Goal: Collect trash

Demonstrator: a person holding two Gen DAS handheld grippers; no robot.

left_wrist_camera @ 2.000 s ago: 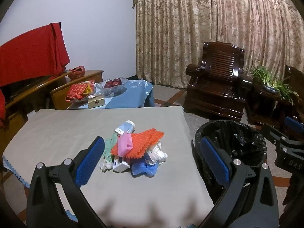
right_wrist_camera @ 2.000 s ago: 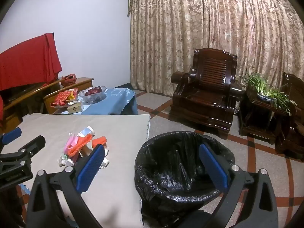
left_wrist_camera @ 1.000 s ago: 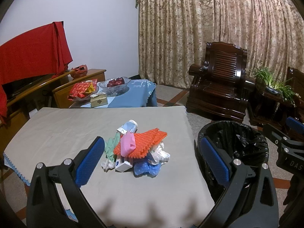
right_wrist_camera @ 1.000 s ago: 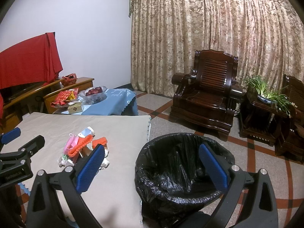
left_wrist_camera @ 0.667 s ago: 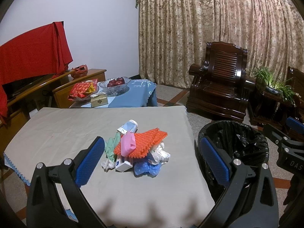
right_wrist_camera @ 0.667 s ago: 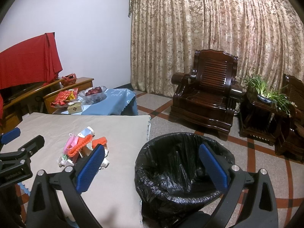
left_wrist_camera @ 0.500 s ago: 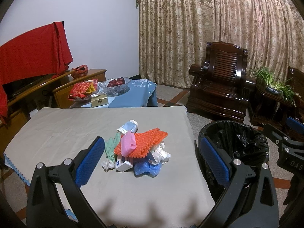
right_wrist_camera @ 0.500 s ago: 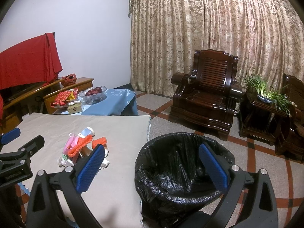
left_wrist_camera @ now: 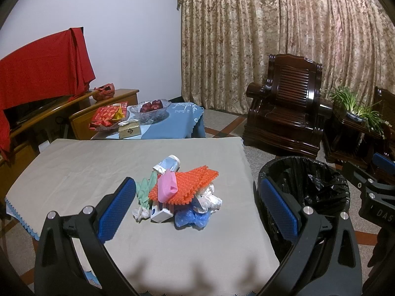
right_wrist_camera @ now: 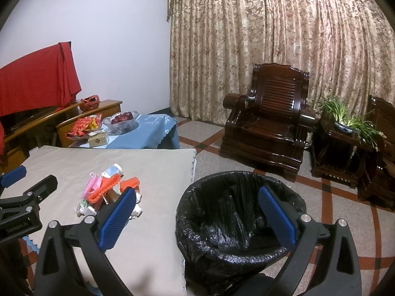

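While both my grippers hang spread and empty, left gripper [left_wrist_camera: 197, 207] faces the trash heap [left_wrist_camera: 180, 194] mid-table [left_wrist_camera: 74, 167], right gripper [right_wrist_camera: 197, 212] sits over the black-lined bin [right_wrist_camera: 237, 212] at 3 o'clock of it; the heap's smaller items are hard to identify.

Left gripper [left_wrist_camera: 197, 204]: two black, angular finger arms, each faced on its inner side with a blue pad [left_wrist_camera: 116, 211] of finely ribbed texture. Round silver screw heads sit in pairs on the upper face of each arm, near the base of the pad. Right gripper [right_wrist_camera: 196, 218]: identical build, with black arms, blue ribbed pads [right_wrist_camera: 276, 218] and paired silver screws. Seen from the side in the opposite camera, each tool shows a black bracket body with small silver fasteners, a blue tip and white printed lettering (only partly legible, reading "DAS" on the right gripper).
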